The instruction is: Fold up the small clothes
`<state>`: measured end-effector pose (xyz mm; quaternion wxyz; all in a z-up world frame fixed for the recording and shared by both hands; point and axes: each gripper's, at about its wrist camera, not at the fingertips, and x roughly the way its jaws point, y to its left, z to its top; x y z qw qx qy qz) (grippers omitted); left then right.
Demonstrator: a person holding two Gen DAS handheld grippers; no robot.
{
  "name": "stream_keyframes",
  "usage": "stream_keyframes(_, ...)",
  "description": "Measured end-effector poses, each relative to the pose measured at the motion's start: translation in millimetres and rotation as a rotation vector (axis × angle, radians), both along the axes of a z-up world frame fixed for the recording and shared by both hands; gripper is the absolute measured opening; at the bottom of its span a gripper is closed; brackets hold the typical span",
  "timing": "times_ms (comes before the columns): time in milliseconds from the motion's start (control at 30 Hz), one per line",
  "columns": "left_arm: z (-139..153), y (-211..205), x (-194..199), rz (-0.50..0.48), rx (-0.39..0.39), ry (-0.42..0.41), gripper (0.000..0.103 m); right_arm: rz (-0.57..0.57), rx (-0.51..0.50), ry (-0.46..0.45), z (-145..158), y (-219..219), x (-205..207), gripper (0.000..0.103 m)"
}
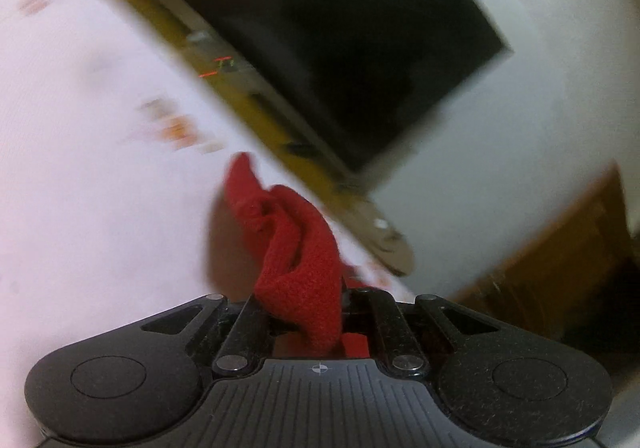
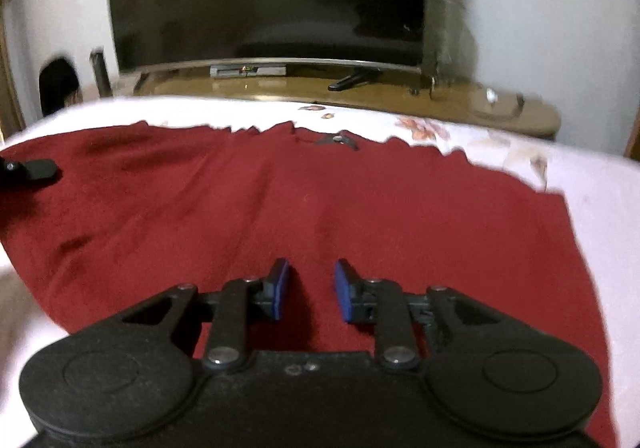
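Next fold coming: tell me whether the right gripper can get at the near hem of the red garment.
Probably yes: the right gripper hovers open over the red garment, which lies flat with nothing in between.

Left tool clamped on cloth; right tool parted.

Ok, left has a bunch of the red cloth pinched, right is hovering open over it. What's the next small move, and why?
Probably lower the right gripper and pinch the red garment just beneath it. Its blue pads stand apart with nothing between them, while the left gripper is already shut on a bunched edge. A second hold looks needed to fold evenly.
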<state>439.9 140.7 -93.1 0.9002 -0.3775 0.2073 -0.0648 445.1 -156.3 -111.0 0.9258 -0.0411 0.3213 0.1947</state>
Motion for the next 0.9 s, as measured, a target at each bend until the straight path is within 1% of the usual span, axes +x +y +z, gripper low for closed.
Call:
stream_keyframes(33, 13.8, -11.9, 7.2, -0.041, 0.029, -0.025, 0.008, -0.003, 0.022, 0.008, 0.0, -3.6, 0.5, 0.026)
stream_keyframes(100, 38.3, -41.2, 23.3, -0.139, 0.048, -0.078, 0.008, -0.009, 0.06, 0.027, 2.9, -10.7, 1.2, 0.025)
stream_keyframes(133, 48.9, -59.7, 31.5, -0.196, 0.061, -0.104, 0.008, -0.025, 0.117, 0.052, 5.8, -20.3, 2.4, 0.024)
stream_keyframes(167, 56.3, -80.1, 40.3, -0.259, 0.062, -0.126, 0.008, -0.059, 0.193, 0.077, 9.5, -34.9, 2.8, 0.027)
stream_keyframes(233, 59.2, -119.2, 56.2, -0.371, 0.049, -0.134, 0.008, -0.174, 0.342, 0.091, 16.3, -75.6, -1.2, 0.031)
stream_keyframes(267, 56.0, -140.9, 65.1, -0.429, 0.05, -0.125, 0.008, -0.234, 0.399, 0.092, 19.0, -99.5, -5.5, 0.032)
stream_keyframes(333, 34.6, -186.7, 85.7, -0.544, 0.054, -0.062, 0.008, -0.336, 0.493, 0.072, 21.7, -147.6, -19.1, 0.037)
stream_keyframes(367, 18.6, -205.4, 95.4, -0.583, 0.052, -0.012, 0.009, -0.39, 0.527, 0.07, 22.3, -172.3, -26.6, 0.042)
stream_keyframes(400, -4.0, -226.4, 107.2, -0.632, 0.059, 0.064, 0.009, -0.447, 0.564, 0.074, 21.6, -197.3, -34.4, 0.048)
stream_keyframes(433, -24.5, -242.6, 116.0, -0.672, 0.082, 0.14, 0.009, -0.492, 0.597, 0.075, 20.5, -218.2, -42.2, 0.061)
stream_keyframes(467, -41.4, -254.1, 119.1, -0.695, 0.103, 0.184, 0.009, -0.534, 0.63, 0.07, 19.5, -239.1, -51.6, 0.07)
stream_keyframes(500, -43.6, -255.9, 113.7, -0.684, 0.105, 0.145, 0.01, -0.56, 0.65, 0.064, 19.2, -254.4, -59.4, 0.071)
stream_keyframes(533, -37.7, -255.0, 108.9, -0.676, 0.12, 0.129, 0.019, -0.578, 0.66, 0.061, 20.0, -268.7, -67.7, 0.072)
stream_keyframes(567, -28.3, -251.2, 104.4, -0.684, 0.117, 0.123, 0.044, -0.584, 0.662, 0.055, 21.3, -278.1, -74.5, 0.073)
stream_keyframes(600, -18.5, -242.5, 93.4, -0.686, 0.106, 0.105, 0.06, -0.582, 0.664, 0.044, 23.6, -286.5, -82.3, 0.073)
stream_keyframes(633, -5.6, -233.5, 80.9, -0.668, 0.111, 0.06, 0.085, -0.572, 0.671, 0.039, 25.0, -291.4, -87.9, 0.073)
stream_keyframes(667, 9.3, -221.7, 67.7, -0.642, 0.138, -0.002, 0.091, -0.555, 0.684, 0.042, 25.8, -293.2, -92.1, 0.073)
stream_keyframes(733, 25.4, -195.9, 62.4, -0.618, 0.169, -0.053, 0.091, -0.51, 0.707, 0.06, 26.7, -287.9, -94.3, 0.073)
stream_keyframes(767, 27.9, -181.9, 64.1, -0.579, 0.179, -0.054, 0.09, -0.486, 0.714, 0.074, 26.3, -282.2, -95.0, 0.074)
stream_keyframes(800, 28.9, -167.5, 72.2, -0.534, 0.198, -0.038, 0.09, -0.457, 0.726, 0.093, 25.6, -275.5, -95.1, 0.074)
stream_keyframes(833, 27.7, -156.5, 76.6, -0.494, 0.217, -0.012, 0.087, -0.419, 0.747, 0.118, 24.1, -265.0, -91.0, 0.074)
stream_keyframes(867, 24.2, -143.9, 85.3, -0.449, 0.229, 0.035, 0.08, -0.386, 0.77, 0.142, 22.8, -256.8, -90.8, 0.074)
stream_keyframes(900, 21.4, -134.8, 89.5, -0.431, 0.224, 0.064, 0.079, -0.355, 0.791, 0.167, 20.7, -247.7, -87.9, 0.074)
